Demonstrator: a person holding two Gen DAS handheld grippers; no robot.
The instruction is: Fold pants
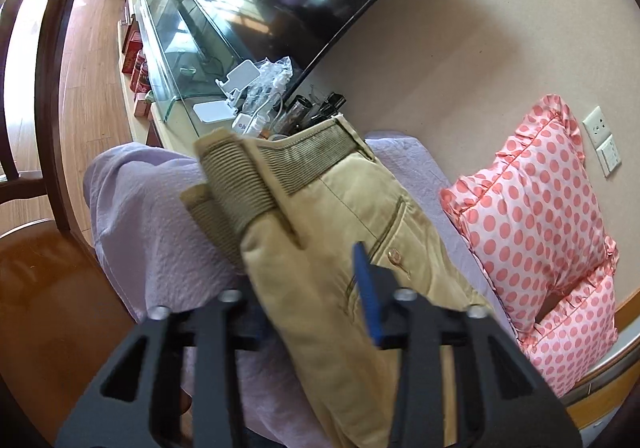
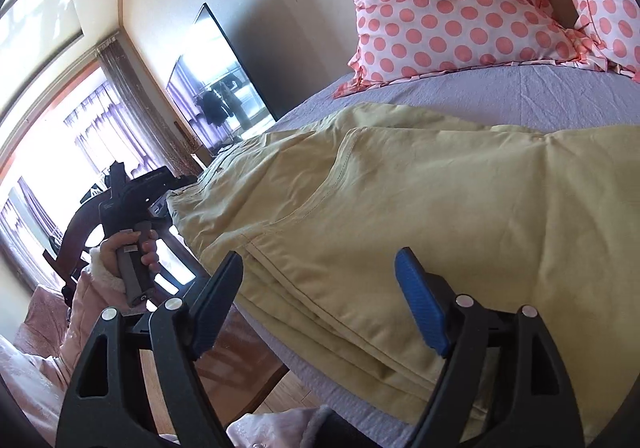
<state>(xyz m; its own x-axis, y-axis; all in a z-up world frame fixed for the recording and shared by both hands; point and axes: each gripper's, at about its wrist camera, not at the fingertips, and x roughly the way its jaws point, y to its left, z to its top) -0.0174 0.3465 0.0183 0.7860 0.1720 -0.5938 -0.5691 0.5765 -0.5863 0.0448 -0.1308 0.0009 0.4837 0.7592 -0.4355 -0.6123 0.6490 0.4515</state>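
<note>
Left hand-held gripper [image 1: 316,300] seemingly clamped on one pair of pants [image 1: 340,216], right hand-held gripper [image 2: 320,308] agape, empty

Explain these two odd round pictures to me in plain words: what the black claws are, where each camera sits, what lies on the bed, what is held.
No robot: a person holds a black two-finger gripper in each hand, with a fisheye camera on each one looking along its fingers. The left view shows the left gripper clamped on the ribbed waistband end of the khaki cotton pants. The right view shows the right gripper open over the pants' near edge. They lie on a lilac bed cover, beside pink polka-dot pillows.
</note>
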